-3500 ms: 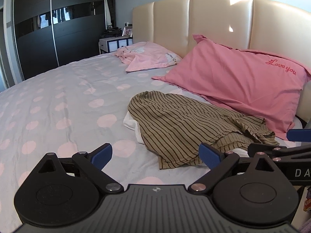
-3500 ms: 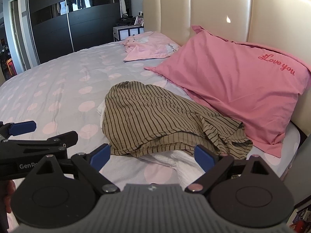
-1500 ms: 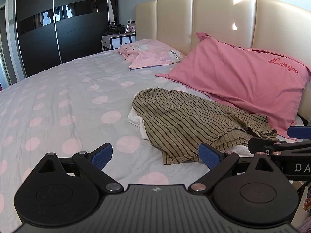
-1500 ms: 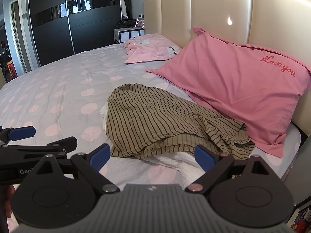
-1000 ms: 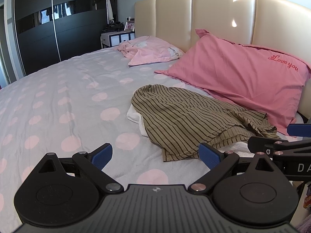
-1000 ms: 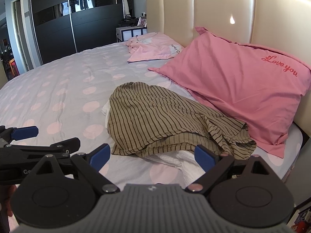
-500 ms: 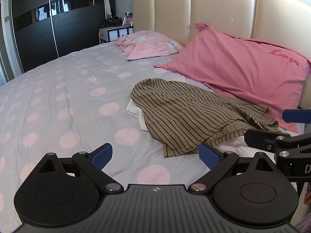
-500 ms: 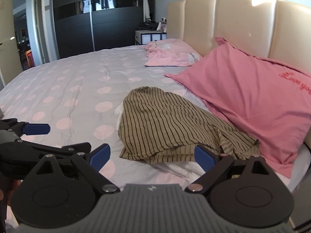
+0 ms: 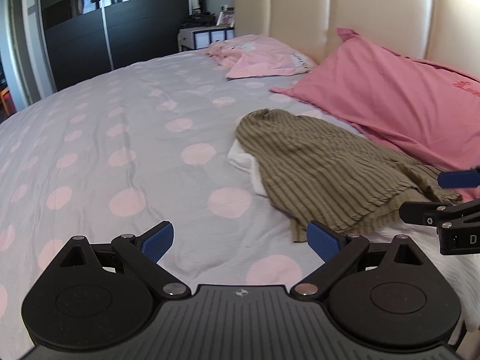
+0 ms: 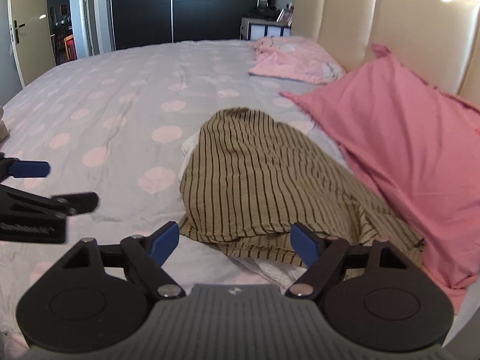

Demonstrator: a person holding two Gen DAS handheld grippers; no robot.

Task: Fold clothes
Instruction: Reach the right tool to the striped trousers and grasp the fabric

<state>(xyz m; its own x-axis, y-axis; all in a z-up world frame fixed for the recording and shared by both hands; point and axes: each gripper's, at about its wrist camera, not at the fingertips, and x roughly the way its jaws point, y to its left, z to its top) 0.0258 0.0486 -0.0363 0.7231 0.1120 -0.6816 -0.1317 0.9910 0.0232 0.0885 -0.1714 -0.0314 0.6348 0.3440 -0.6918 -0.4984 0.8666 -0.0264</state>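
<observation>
A wide bed [image 9: 126, 138] with a grey cover dotted in pale pink fills both wrist views. A crumpled olive garment with dark stripes [image 10: 264, 180] lies near the bed's right side, draped over a white cloth [image 10: 270, 270] that peeps out at its near and left edges. Its far right edge touches a large pink pillow [image 10: 405, 150] leaning on the cream padded headboard [image 9: 345, 9]. A smaller pale pink pillow [image 9: 264, 58] lies farther off by the headboard.

The left gripper [image 9: 240, 238] hovers over bare cover, its blue-padded fingers [image 9: 157, 241] spread wide with nothing between them; the striped garment's near left corner sits just beside the right finger. The right gripper [image 10: 234, 241] is low over the garment's near hem, its fingers [image 10: 303, 246] wide apart but closing, the hem and white cloth lying between them, not yet pinched.

To the left of the garment the cover stretches flat and open to the bed's far edge, where dark wardrobe doors [image 9: 114, 21] stand. A bedside cabinet [image 10: 265, 30] sits at the far corner by the headboard.
</observation>
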